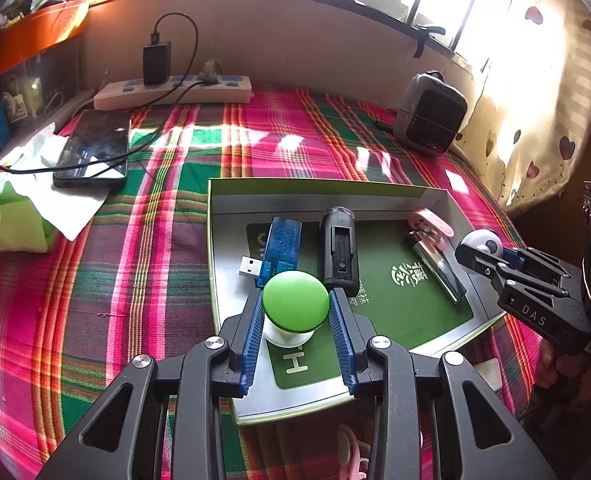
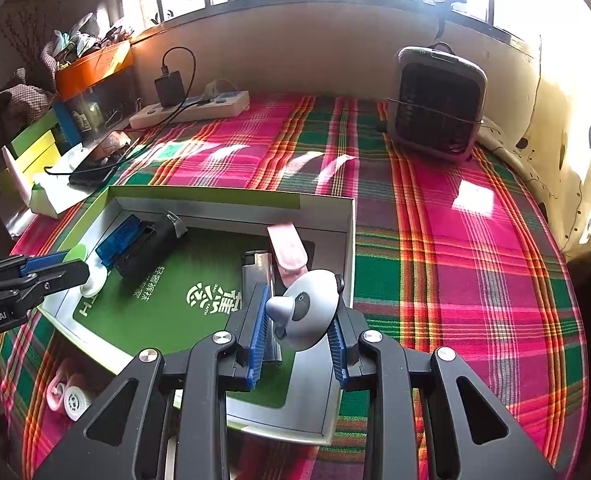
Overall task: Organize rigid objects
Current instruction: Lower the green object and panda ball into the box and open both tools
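Note:
My left gripper (image 1: 295, 292) is shut on a green-domed knob with a white base (image 1: 295, 308), held just above the near left part of an open box tray (image 1: 327, 190) with a green liner. In the tray lie a blue USB stick (image 1: 281, 246), a black oblong case (image 1: 339, 248), a silver lighter (image 1: 435, 266) and a pink clip (image 1: 431, 224). My right gripper (image 2: 300, 292) is shut on a silver round piece with a panda face (image 2: 307, 316), over the tray's right side (image 2: 349, 248). Each gripper shows in the other's view: right (image 1: 475, 250), left (image 2: 71, 262).
The tray sits on a pink and green plaid cloth (image 2: 455, 260). A phone (image 1: 93, 148) on a cable, a tissue pack (image 1: 15, 220) and a power strip (image 1: 175, 90) lie at the back left. A grey fan heater (image 2: 439, 100) stands at the back right. Small pink and white pieces (image 2: 67, 394) lie beside the tray's near corner.

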